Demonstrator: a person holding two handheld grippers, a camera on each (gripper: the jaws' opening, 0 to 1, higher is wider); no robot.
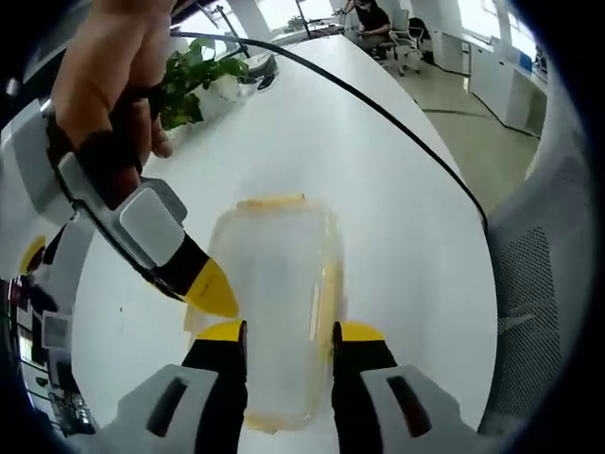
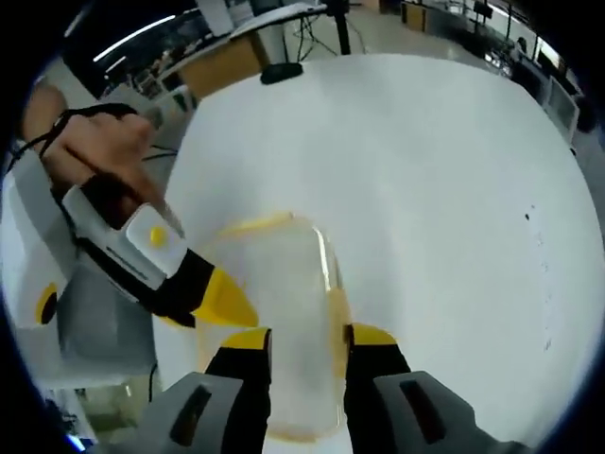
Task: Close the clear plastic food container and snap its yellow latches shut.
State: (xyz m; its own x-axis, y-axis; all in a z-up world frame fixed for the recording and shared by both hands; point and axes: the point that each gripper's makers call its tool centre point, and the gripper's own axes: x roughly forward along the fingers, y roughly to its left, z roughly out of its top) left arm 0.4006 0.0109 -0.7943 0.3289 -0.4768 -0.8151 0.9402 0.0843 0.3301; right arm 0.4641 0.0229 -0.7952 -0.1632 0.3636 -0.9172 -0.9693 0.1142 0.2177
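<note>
The clear plastic container (image 1: 279, 284) lies on the white table (image 1: 397, 218) with its lid on. A yellow latch (image 1: 271, 200) shows at its far end and another (image 1: 327, 293) along its right side. My left gripper (image 1: 291, 331) is open, its yellow-tipped jaws over the container's near end. A hand holds the right gripper (image 1: 210, 287), whose yellow tip touches the container's left edge. In the right gripper view, my right gripper (image 2: 302, 337) is open above the container (image 2: 284, 303), and the left gripper (image 2: 225, 301) meets its left rim.
A potted plant (image 1: 194, 80) stands at the far left of the table. A black cable (image 1: 378, 104) runs along the table's right edge, beside a grey mesh chair (image 1: 544, 274). A black stand base (image 2: 282, 71) sits at the table's far end.
</note>
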